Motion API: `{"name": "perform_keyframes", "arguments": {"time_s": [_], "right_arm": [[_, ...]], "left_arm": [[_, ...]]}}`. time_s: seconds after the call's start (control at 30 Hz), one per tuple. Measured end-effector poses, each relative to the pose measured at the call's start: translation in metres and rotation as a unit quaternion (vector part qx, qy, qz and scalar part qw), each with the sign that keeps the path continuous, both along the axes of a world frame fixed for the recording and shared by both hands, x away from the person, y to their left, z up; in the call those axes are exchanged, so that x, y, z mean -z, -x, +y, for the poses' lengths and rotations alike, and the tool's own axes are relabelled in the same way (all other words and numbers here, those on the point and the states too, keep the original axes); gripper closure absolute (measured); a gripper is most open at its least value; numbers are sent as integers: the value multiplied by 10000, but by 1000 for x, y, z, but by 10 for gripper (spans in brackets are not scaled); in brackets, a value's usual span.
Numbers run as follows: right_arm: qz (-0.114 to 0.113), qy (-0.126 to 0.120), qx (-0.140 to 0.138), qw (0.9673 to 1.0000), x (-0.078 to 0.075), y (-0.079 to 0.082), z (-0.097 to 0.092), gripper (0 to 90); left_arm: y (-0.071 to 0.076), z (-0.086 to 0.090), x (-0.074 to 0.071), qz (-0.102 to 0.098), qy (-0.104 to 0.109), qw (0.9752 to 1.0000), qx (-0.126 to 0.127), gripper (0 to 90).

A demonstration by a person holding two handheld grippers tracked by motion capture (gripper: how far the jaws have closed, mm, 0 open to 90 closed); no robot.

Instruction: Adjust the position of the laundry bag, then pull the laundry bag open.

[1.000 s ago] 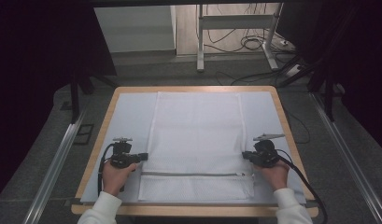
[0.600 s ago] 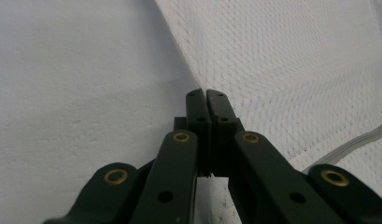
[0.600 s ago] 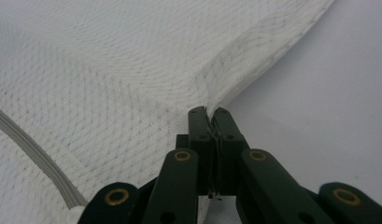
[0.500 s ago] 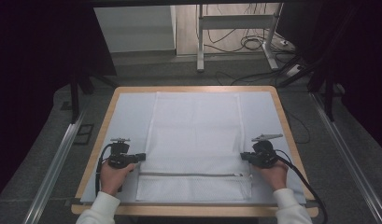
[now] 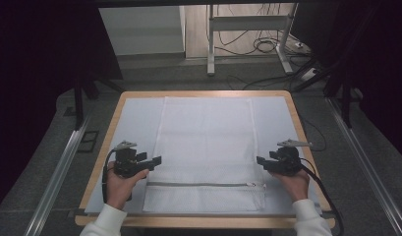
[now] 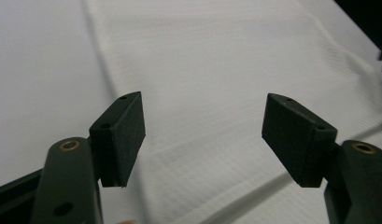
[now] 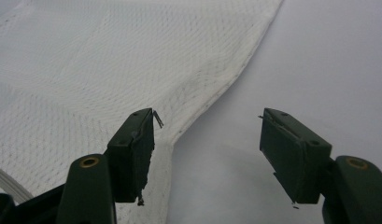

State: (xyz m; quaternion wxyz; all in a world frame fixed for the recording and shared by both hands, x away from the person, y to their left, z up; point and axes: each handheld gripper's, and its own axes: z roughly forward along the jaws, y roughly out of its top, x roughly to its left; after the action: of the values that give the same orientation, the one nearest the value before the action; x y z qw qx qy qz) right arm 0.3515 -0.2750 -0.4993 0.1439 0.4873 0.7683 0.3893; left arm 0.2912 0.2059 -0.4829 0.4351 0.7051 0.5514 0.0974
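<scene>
The jaws of the left gripper (image 6: pixel 203 140) are seen spread wide with nothing between them; they have just been opening, and only cloth is seen beyond the black pads (image 6: pixel 125 135). The right gripper (image 7: pixel 207 154) is likewise parted and empty, having just opened too. Between the two, a white rectangular mesh laundry bag (image 5: pixel 206 147) is spread flat on the pale sheet (image 5: pixel 137 118) covering the wooden-edged table (image 5: pixel 112 123). Its long axis runs away from the person, and its grey zipper (image 5: pixel 203 185) lies crosswise near the close end. The bag's side edges lie just inward of each gripper, about equally near to both. Whether either pad touches the cloth cannot be told. The zipper pull is too small to make out.
</scene>
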Motion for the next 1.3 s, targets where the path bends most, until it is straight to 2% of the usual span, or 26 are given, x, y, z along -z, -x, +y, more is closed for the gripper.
{"name": "perform_keyframes", "arguments": {"time_s": [0.13, 0.27, 0.47, 0.93, 1.07, 1.17, 1.3], "right_arm": [[-75, -63, 19, 10000, -3, 4, -5, 330], [-102, 17, -24, 9999, -5, 8, -7, 333], [-58, -11, -27, 10000, -8, 10, -11, 319], [60, -42, -48, 10000, -6, 12, -11, 318], [65, -68, -48, 9999, -7, 12, -11, 316], [-48, -71, -8, 10000, -8, 13, -11, 317], [-19, -98, -13, 9999, -7, 13, -11, 317]], "left_arm": [[5, -20, -10, -97, 34, 9994, 327, 301], [4, -32, -8, -25, -22, 9988, 484, 299], [4, -53, -9, 67, -80, 9975, 693, 315], [5, -80, -14, 112, 32, 9950, 992, 335], [6, -87, -15, 112, 55, 9939, 1091, 335], [6, -91, -16, 117, 51, 9935, 1130, 336], [4, -96, -16, 141, 50, 9931, 1164, 339]]}}
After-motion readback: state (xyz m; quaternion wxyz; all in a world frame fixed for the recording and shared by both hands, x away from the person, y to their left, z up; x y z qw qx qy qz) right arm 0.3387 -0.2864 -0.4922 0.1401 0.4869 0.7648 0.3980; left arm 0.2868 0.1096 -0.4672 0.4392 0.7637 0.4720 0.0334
